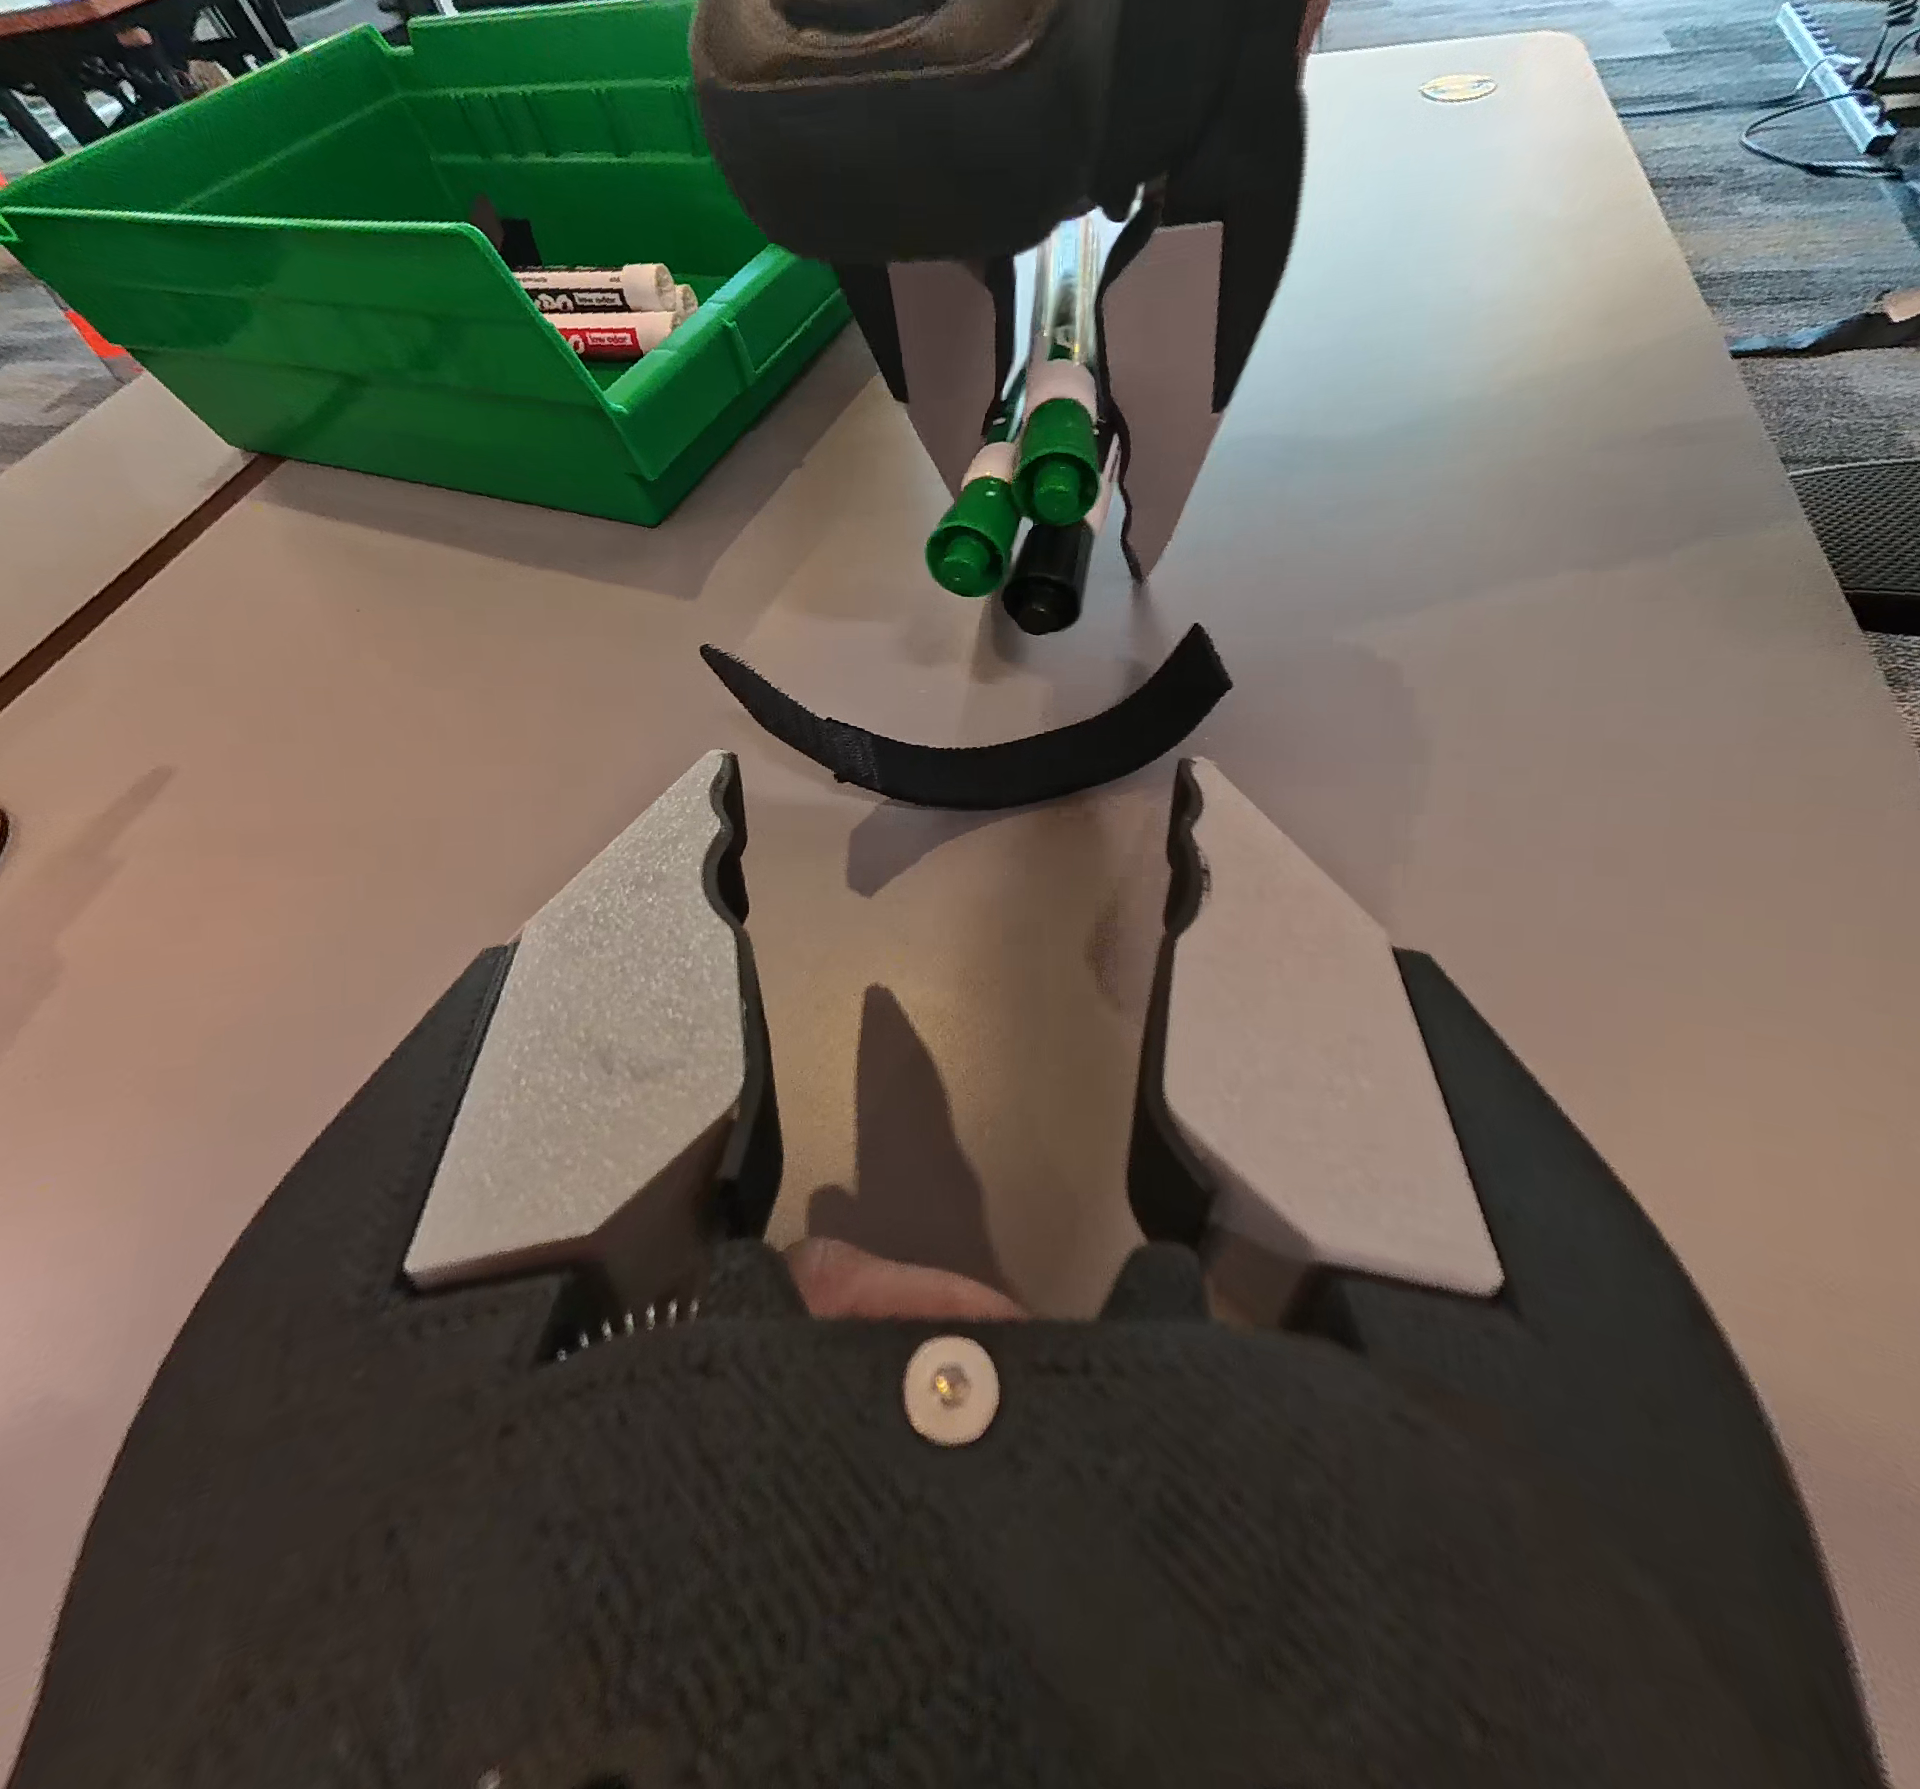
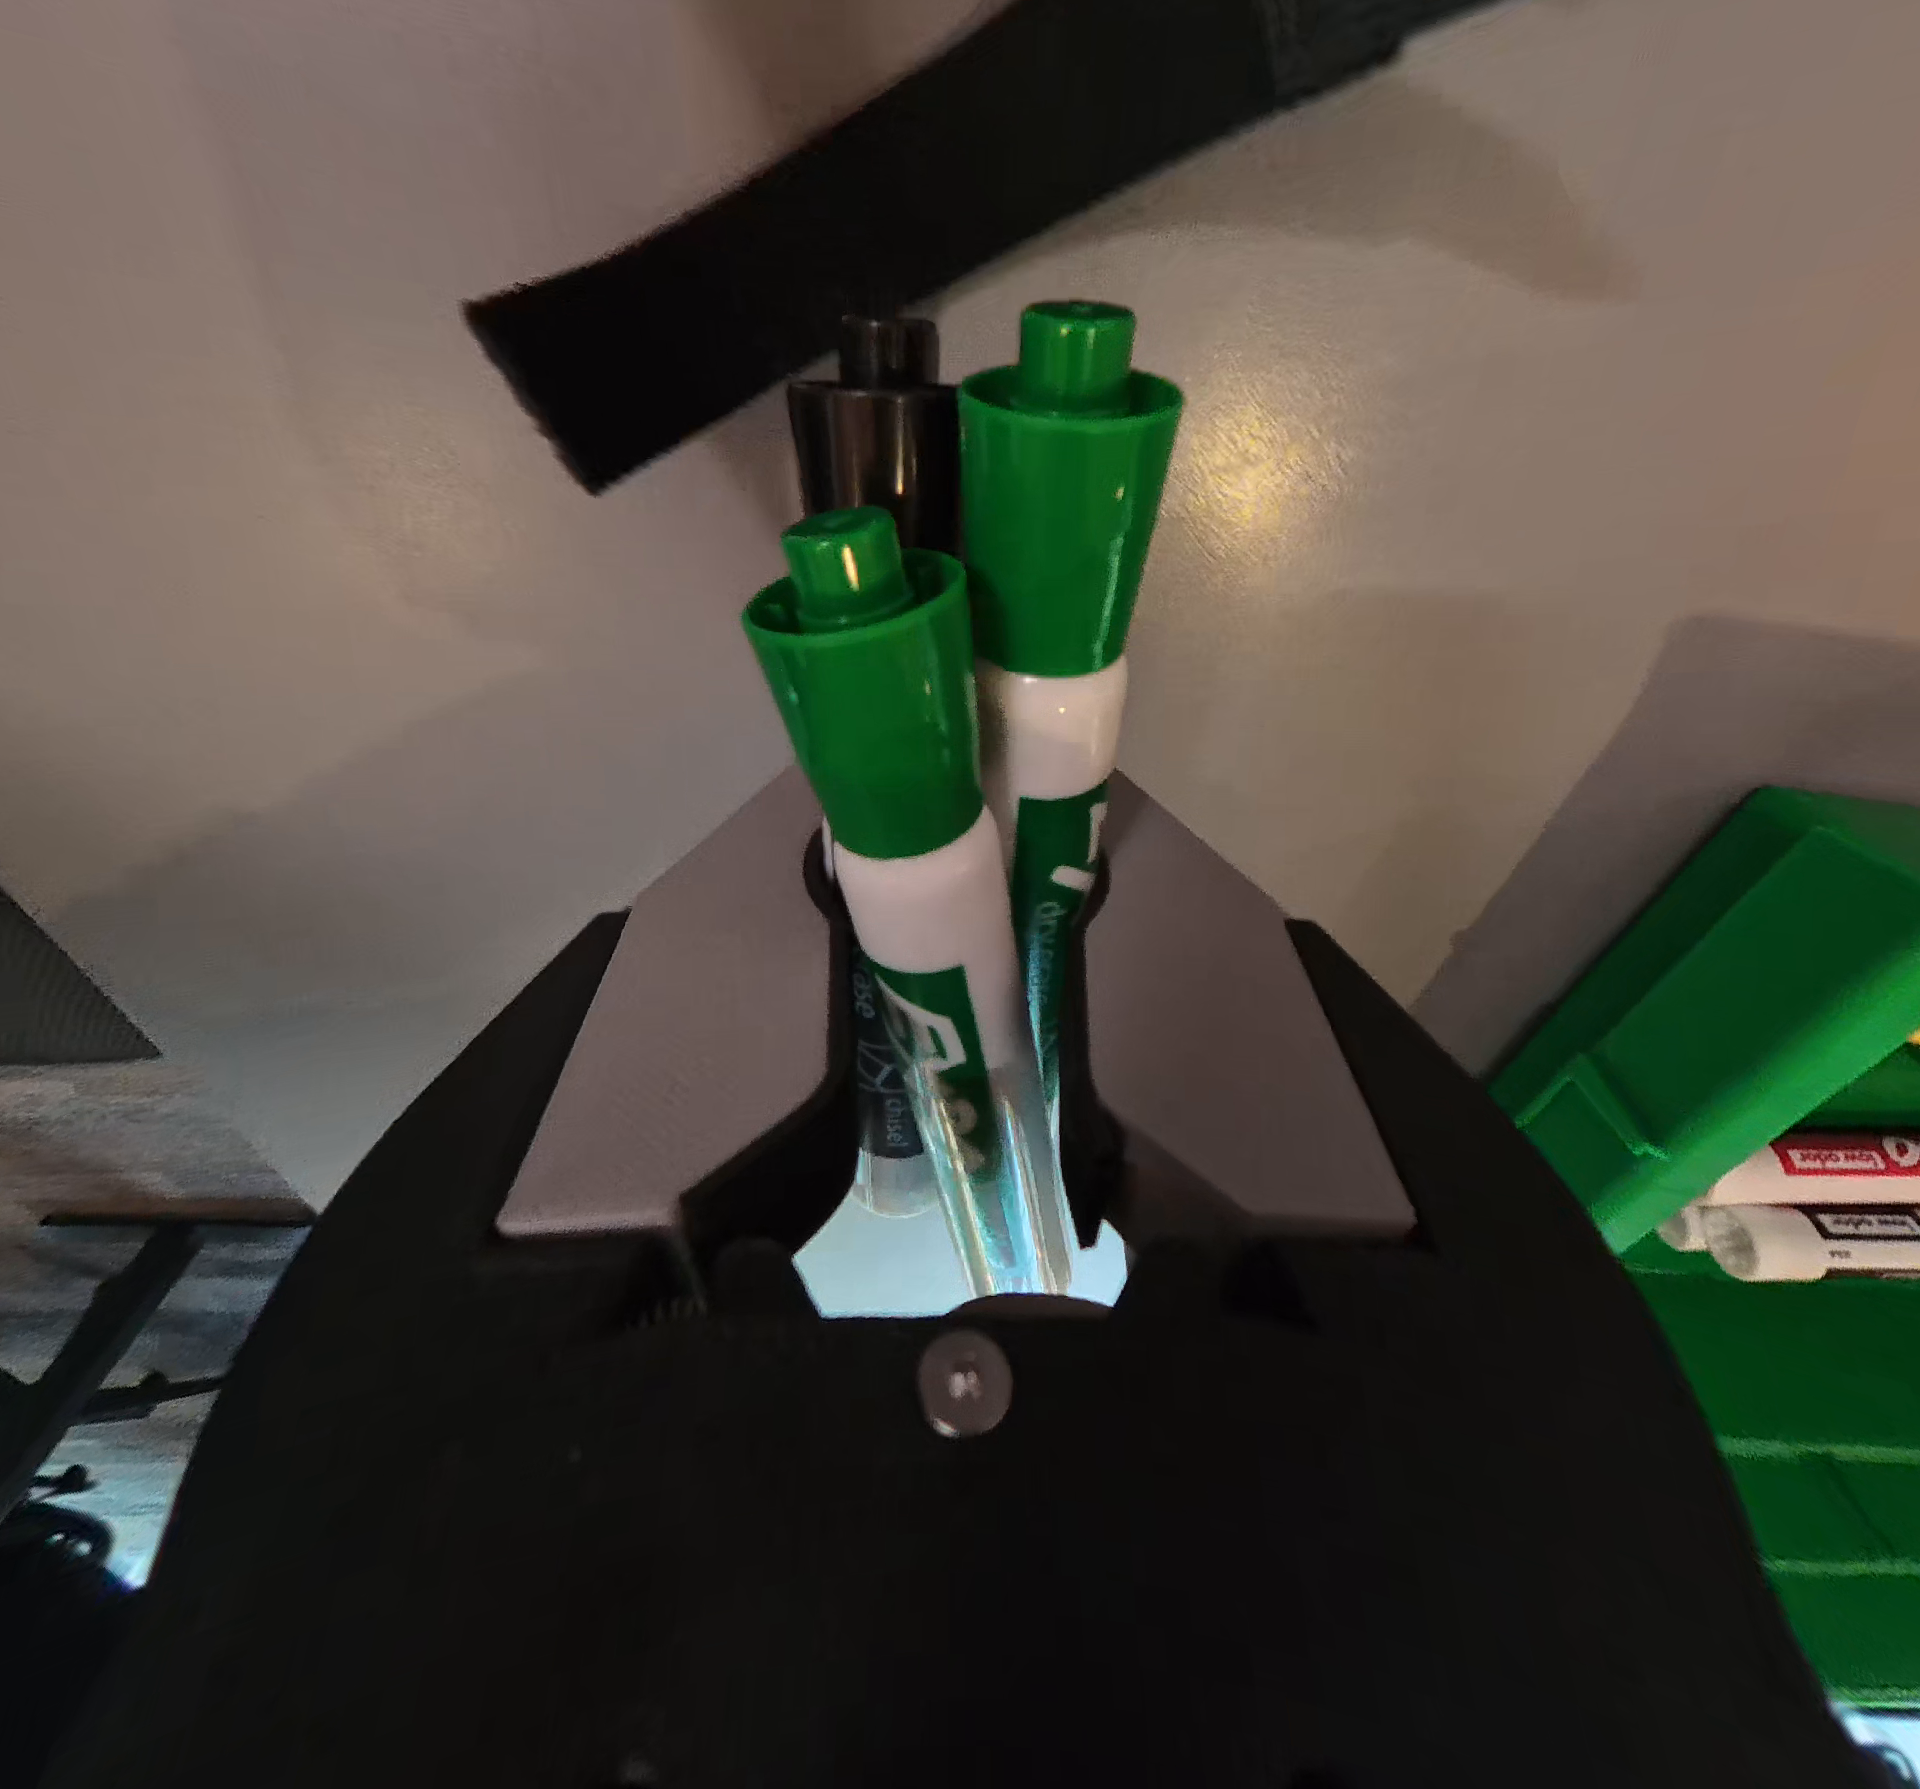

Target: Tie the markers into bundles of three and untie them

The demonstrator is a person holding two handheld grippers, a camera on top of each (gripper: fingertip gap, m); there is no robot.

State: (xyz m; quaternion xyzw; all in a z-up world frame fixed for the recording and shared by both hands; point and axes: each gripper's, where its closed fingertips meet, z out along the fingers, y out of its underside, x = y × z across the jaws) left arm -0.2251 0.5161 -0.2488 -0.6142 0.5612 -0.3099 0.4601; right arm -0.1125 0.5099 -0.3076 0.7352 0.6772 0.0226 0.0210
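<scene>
My right gripper [image 2: 961, 866] is shut on three markers, two with green caps [image 2: 862, 700] and one with a black cap [image 2: 873, 451]. It holds them above the table, caps pointing forward. In the left wrist view the same gripper [image 1: 1049, 492] comes down from the top with the markers [image 1: 1023, 503] between its fingers. A black hook-and-loop strap [image 1: 966, 763] lies curved on the table just under the marker caps; it also shows in the right wrist view [image 2: 935, 191]. My left gripper [image 1: 961, 814] is open and empty, just short of the strap.
A green plastic bin [image 1: 343, 285] stands at the back left with more markers [image 1: 613, 305] inside; it shows at the right in the right wrist view [image 2: 1714, 1043]. The grey table [image 1: 416, 700] runs to an edge at the right, with carpet and cables beyond. The gap from one gripper's tips to the other's is roughly 12 cm.
</scene>
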